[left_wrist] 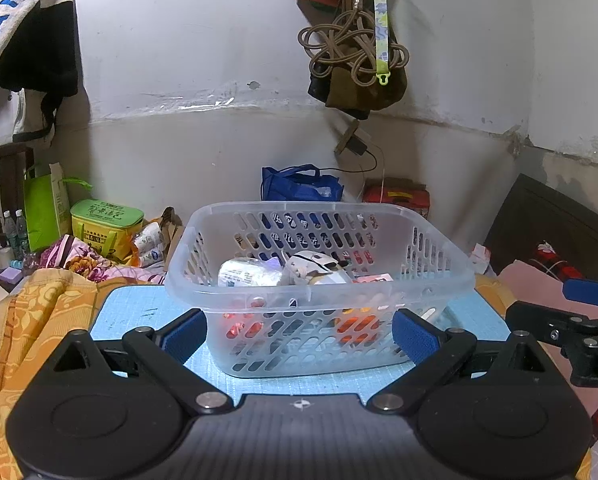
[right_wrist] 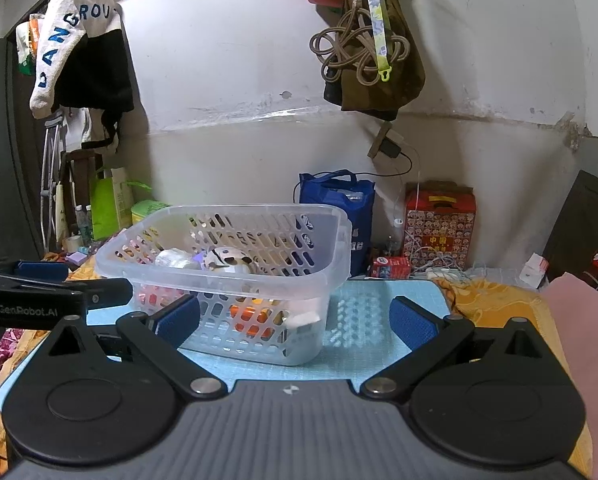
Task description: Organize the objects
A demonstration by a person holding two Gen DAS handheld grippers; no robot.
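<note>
Clutter of small objects is seen inside a clear perforated basket point(left_wrist: 319, 280) in the left wrist view, among them a white wrapped packet point(left_wrist: 247, 273) and a white-and-black item point(left_wrist: 315, 265), with red and orange pieces visible through the lower slots. The basket is set on a light blue mat point(left_wrist: 131, 304). The left gripper point(left_wrist: 299, 336) is held just before the basket's near wall with its jaws spread wide and nothing pinched; the blue pads point(left_wrist: 413, 336) are seen at either side of that wall, but contact cannot be told. The right gripper point(left_wrist: 579, 312) is seen at the right edge, apart from the basket.

In the right wrist view, the basket point(right_wrist: 227, 280) is placed left of centre on the mat point(right_wrist: 363, 344). The right gripper point(right_wrist: 295, 320) is shown with jaws spread and empty, its left pad point(right_wrist: 179, 318) before the basket's near wall. The left gripper point(right_wrist: 51, 292) is seen at the left edge, beside the basket's left side. A blue bag point(right_wrist: 339, 208) and a red box point(right_wrist: 439, 224) are stood against the wall behind.
</note>
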